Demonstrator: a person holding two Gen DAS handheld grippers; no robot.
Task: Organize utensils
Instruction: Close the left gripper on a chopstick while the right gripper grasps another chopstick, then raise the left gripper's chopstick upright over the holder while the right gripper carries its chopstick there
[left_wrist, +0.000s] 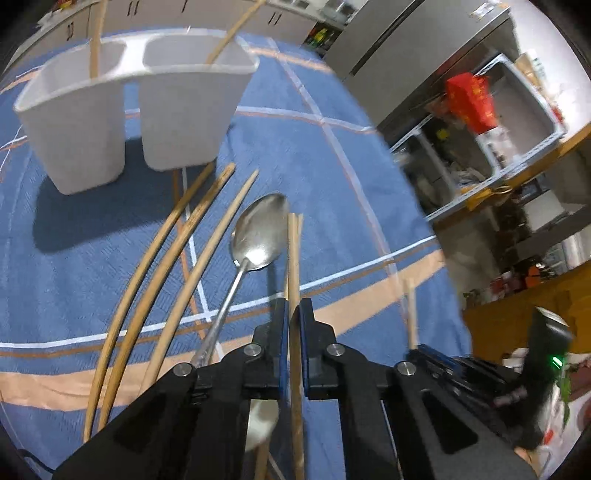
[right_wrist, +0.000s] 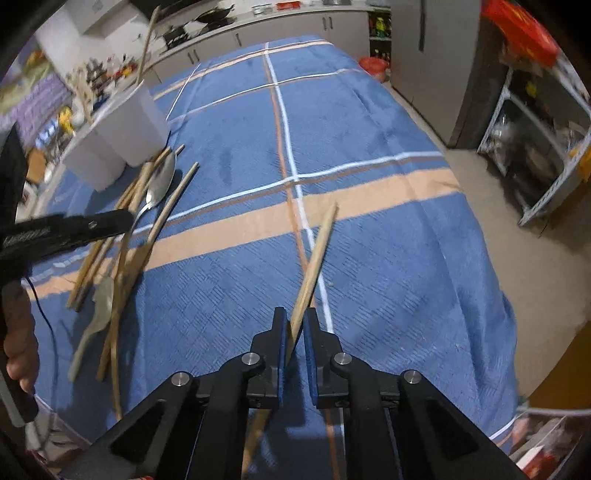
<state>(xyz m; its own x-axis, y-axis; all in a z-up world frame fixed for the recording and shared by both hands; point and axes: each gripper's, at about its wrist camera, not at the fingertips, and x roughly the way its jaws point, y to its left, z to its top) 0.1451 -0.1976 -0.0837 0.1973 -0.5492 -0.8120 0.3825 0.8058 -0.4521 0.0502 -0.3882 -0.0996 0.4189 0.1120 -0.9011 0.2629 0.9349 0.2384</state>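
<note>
- Left gripper (left_wrist: 293, 314) is pinched down narrow on a wooden chopstick (left_wrist: 294, 266), which runs straight forward between the two pads and pokes out past the tips.
- A second stick tip shows just beside that chopstick at its far end; whether it is also clamped I cannot tell.
- Just left of the left gripper lies a metal spoon (left_wrist: 258, 236), bowl pointing away, its handle sliding under the gripper's body.
- Further left, three loose chopsticks (left_wrist: 173, 254) fan out on the blue checked tablecloth (left_wrist: 332, 177), tips aimed toward the holder.
- The white two-compartment holder (left_wrist: 122, 122) stands upright ahead and to the left, well apart from the left gripper, with one chopstick standing in each compartment.
- Right gripper (right_wrist: 295, 325) is also narrowed on a chopstick (right_wrist: 317, 251), this one tilted, leaning up and to the right out of the pads.
- From the right wrist view the pile of sticks and the spoon sits far off to the left, the left gripper reaching over it, and the holder stands behind the pile.
- A second, pale spoon (right_wrist: 96, 314) lies at the near end of that pile.
</note>
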